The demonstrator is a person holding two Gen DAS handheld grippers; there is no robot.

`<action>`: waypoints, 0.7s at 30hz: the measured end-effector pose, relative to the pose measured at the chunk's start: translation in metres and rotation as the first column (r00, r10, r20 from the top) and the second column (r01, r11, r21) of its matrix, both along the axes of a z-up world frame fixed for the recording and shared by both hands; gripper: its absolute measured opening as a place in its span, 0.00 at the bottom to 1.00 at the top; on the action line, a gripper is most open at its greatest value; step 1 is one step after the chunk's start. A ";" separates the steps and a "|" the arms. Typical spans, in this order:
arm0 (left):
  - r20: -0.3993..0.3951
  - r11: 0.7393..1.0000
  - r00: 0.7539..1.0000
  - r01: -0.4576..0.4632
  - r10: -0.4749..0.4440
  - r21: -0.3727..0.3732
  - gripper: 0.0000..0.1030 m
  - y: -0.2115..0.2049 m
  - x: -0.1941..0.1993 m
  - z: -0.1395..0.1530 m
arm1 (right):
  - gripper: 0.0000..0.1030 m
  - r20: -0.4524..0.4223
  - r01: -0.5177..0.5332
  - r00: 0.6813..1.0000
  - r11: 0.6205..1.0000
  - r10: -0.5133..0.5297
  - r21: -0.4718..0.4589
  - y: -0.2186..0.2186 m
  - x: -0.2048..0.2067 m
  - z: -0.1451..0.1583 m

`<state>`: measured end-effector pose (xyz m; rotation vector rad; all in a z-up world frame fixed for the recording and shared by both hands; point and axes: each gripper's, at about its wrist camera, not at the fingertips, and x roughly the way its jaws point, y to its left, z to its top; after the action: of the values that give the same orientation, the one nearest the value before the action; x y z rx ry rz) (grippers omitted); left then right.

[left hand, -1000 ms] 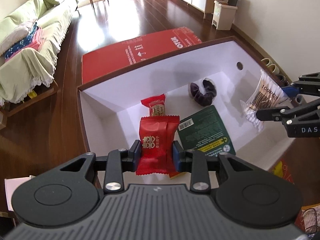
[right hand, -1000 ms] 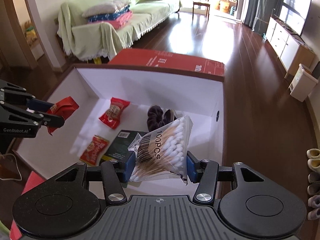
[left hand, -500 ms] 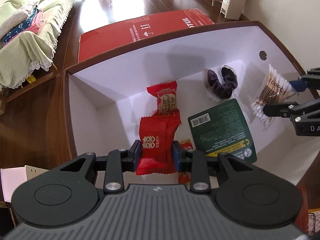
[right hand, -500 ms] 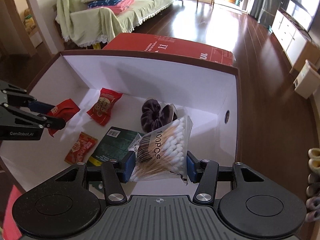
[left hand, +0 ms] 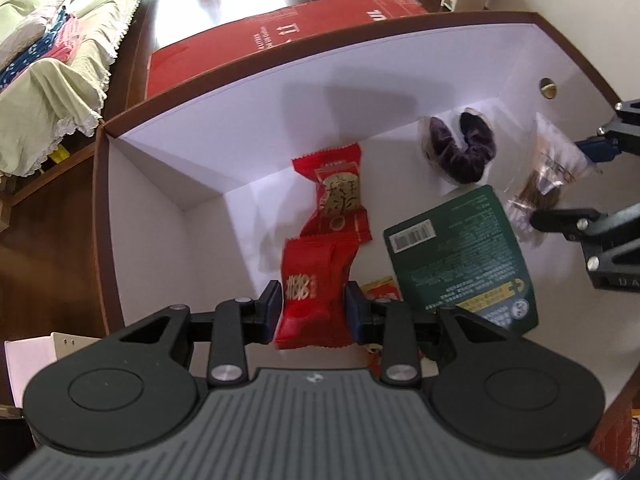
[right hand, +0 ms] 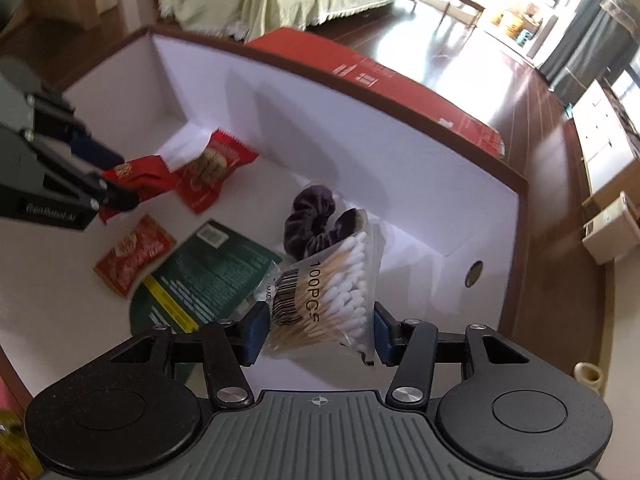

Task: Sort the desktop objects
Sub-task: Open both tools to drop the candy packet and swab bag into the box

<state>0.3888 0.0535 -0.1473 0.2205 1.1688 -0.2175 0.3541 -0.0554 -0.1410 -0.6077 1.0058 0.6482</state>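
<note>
Both grippers I am running are occupied: my left gripper [left hand: 313, 307] pinches a red candy packet [left hand: 314, 288] between its blue pads, and my right gripper [right hand: 318, 330] is clamped on a clear bag of cotton swabs [right hand: 332, 300] printed "100PCS" with a barcode. Each is held over the open interior of the box.

I note the largest item first: a big open box [left hand: 360, 64], white inside with a brown rim and a red outer flap. A round hole [left hand: 547, 87] sits in its right-hand wall. On its floor lies a dark green flat pouch [left hand: 460, 256], barcode side up, a yellow strip across one end. Near the far wall rests a dark purple scrunchie [left hand: 464, 148], curled in a horseshoe, just beside the pouch's far corner. A red snack sachet [left hand: 340, 196] with a beige label lies toward the far-left corner; from the left wrist view my held packet overlaps its near end, though I cannot tell whether they touch. A smaller red and yellow sachet [right hand: 134, 254] lies flat beside the green pouch's left edge.

Held packet: glossy red, crimped ends, white double-character print. Swab bag: wooden sticks, white tips, bundled tightly.
</note>
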 end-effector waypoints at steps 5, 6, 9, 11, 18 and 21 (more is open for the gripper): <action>0.000 1.000 1.000 -0.015 0.015 0.012 0.51 0.002 0.001 -0.002 | 0.84 0.028 -0.010 1.000 1.000 0.010 0.003 0.002 -0.005 -0.003; -0.001 1.000 1.000 -0.016 0.016 0.013 0.51 0.002 0.001 -0.002 | 0.84 0.029 -0.004 1.000 1.000 0.004 0.011 0.001 -0.005 -0.003; 0.000 1.000 1.000 -0.017 0.017 0.016 0.51 0.002 0.000 -0.001 | 0.84 0.018 0.008 1.000 0.999 -0.009 0.031 0.002 -0.005 -0.001; -0.003 1.000 1.000 -0.020 0.020 0.012 0.53 0.002 0.000 0.000 | 0.84 0.017 0.016 1.000 0.999 -0.017 0.044 0.002 -0.006 0.003; 0.009 1.000 1.000 -0.021 0.021 0.006 0.61 -0.001 -0.006 0.012 | 0.84 -0.007 0.073 0.997 0.993 -0.073 0.090 -0.001 -0.010 0.015; 0.020 1.000 1.000 -0.022 0.022 0.006 0.66 -0.003 -0.010 0.019 | 0.84 -0.025 0.106 0.994 0.987 -0.104 0.117 -0.004 -0.014 0.021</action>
<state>0.3789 0.0505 -0.1283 0.2145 1.1514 -0.1921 0.3406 -0.0598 -0.1199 -0.4428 1.0024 0.6162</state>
